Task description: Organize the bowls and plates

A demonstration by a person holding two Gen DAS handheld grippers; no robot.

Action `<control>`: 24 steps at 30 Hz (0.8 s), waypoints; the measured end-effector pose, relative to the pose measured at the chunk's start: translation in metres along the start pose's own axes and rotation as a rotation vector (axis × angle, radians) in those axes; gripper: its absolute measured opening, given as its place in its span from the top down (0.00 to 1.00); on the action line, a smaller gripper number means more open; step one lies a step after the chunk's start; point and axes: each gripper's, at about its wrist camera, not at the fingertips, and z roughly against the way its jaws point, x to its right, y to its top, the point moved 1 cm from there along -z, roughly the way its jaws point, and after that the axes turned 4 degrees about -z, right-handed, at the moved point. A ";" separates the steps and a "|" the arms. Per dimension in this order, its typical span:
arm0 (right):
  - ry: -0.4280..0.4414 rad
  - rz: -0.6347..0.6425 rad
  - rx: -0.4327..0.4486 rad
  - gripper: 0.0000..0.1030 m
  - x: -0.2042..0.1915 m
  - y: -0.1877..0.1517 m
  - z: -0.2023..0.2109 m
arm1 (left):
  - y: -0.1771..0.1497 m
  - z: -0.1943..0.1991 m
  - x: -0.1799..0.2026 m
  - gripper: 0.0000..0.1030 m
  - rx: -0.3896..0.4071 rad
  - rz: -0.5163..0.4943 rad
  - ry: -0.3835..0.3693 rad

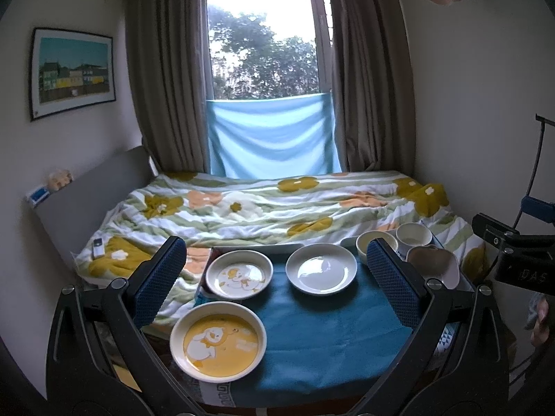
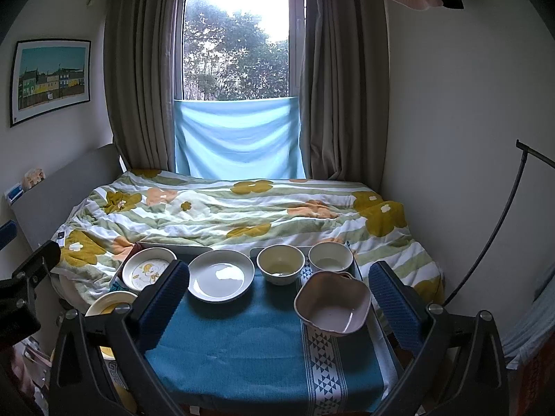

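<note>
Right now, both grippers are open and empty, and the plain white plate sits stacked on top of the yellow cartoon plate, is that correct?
Not quite: the plain white plate lies alone on the blue cloth, apart from the yellow cartoon plate, as the left wrist view shows. The left gripper and right gripper are indeed open and empty.

In the right wrist view, the yellow plate (image 2: 110,303) is mostly hidden behind the right gripper's (image 2: 277,294) left finger (image 2: 163,298) & its frame, only a rim arc showing, and that finger also covers the near-right edge of the cartoon plate (image 2: 147,268). In the left wrist view, the left gripper's (image 1: 274,277) right finger (image 1: 393,277) hides part of the cream bowl (image 1: 376,242) & the near-left side of the pink wavy bowl (image 1: 433,265). A small white object (image 1: 98,245) on the quilt (image 1: 242,208), off to the left gripper's left, is too small to ID; a hand (image 1: 541,322) is cut off at that view's right edge & blurred.
</note>
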 end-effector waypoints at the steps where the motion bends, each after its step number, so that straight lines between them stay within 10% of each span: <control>1: 0.000 0.000 0.000 0.00 0.000 0.000 0.000 | 0.000 -0.001 0.000 0.00 0.000 0.001 0.001; 24: -0.002 -0.004 0.001 0.00 0.000 0.001 0.000 | -0.006 0.000 -0.002 0.00 -0.003 0.014 0.002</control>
